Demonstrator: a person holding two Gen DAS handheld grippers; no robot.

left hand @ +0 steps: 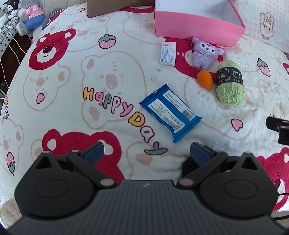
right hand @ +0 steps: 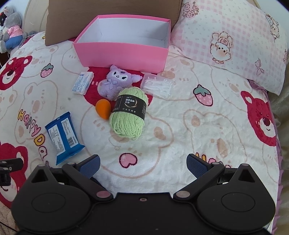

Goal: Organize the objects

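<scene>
An open pink box [right hand: 119, 56] stands empty at the back of the bed; it also shows in the left wrist view [left hand: 195, 29]. In front of it lie a purple plush [right hand: 115, 81] [left hand: 206, 53], a green yarn ball [right hand: 129, 113] [left hand: 230, 84], an orange sponge [right hand: 103, 108] [left hand: 205, 79], a white carton [right hand: 83, 82] [left hand: 168, 53], a clear packet of white picks [right hand: 159, 85] [left hand: 236, 57] and a blue wipes pack [right hand: 63, 137] [left hand: 170, 113]. My left gripper [left hand: 147, 153] is open and empty, just short of the wipes pack. My right gripper [right hand: 142, 164] is open and empty, short of the yarn.
All lies on a bear-print blanket [right hand: 198, 126]. A pink checked pillow [right hand: 234, 45] lies at the back right, a brown cushion [right hand: 68, 18] behind the box. Grey stuffed toys [left hand: 30, 16] sit at the far left by the bed edge.
</scene>
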